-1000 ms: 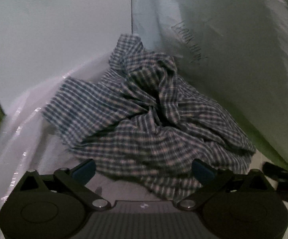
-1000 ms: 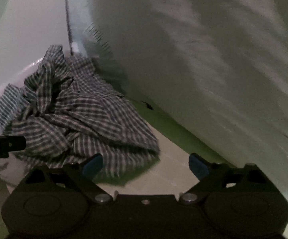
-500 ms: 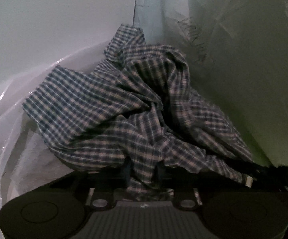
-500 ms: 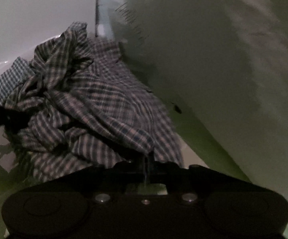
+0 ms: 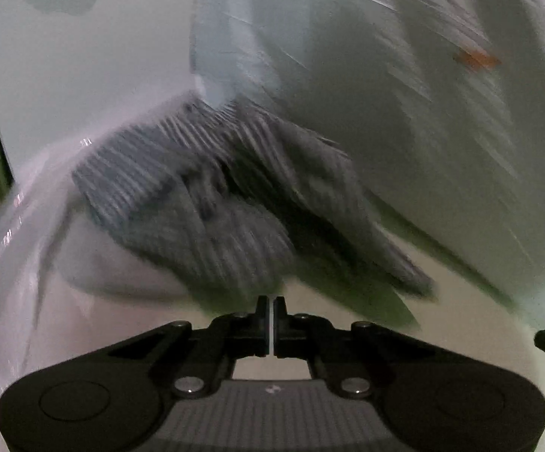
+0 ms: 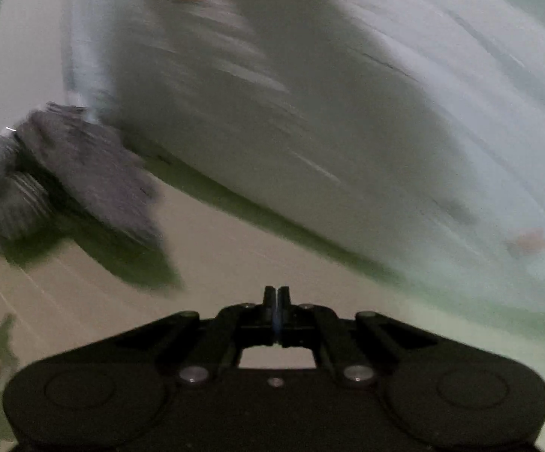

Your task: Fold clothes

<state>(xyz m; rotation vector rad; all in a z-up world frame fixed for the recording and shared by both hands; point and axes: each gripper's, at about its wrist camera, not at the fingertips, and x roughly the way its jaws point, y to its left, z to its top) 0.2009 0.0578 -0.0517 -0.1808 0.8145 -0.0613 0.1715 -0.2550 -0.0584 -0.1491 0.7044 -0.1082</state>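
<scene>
The checked shirt (image 5: 212,203) lies crumpled against the white sheeting (image 5: 404,120), soft, light, floppy; both claws, left (image 5: 272,301) and right (image 6: 276,292), pinched together empty; best gripped at a loose edge.

Checked cloth (image 5: 204,203) blue-grey and white, pattern smeared by blur; same cloth (image 6: 84,173) reads dull grey-purple. Left gripper (image 5: 271,309) black, right gripper (image 6: 276,297) black. Plastic sheeting (image 5: 404,113) pale grey-white with an orange fleck. Surface (image 6: 253,256) beige, greenish shadows.
</scene>
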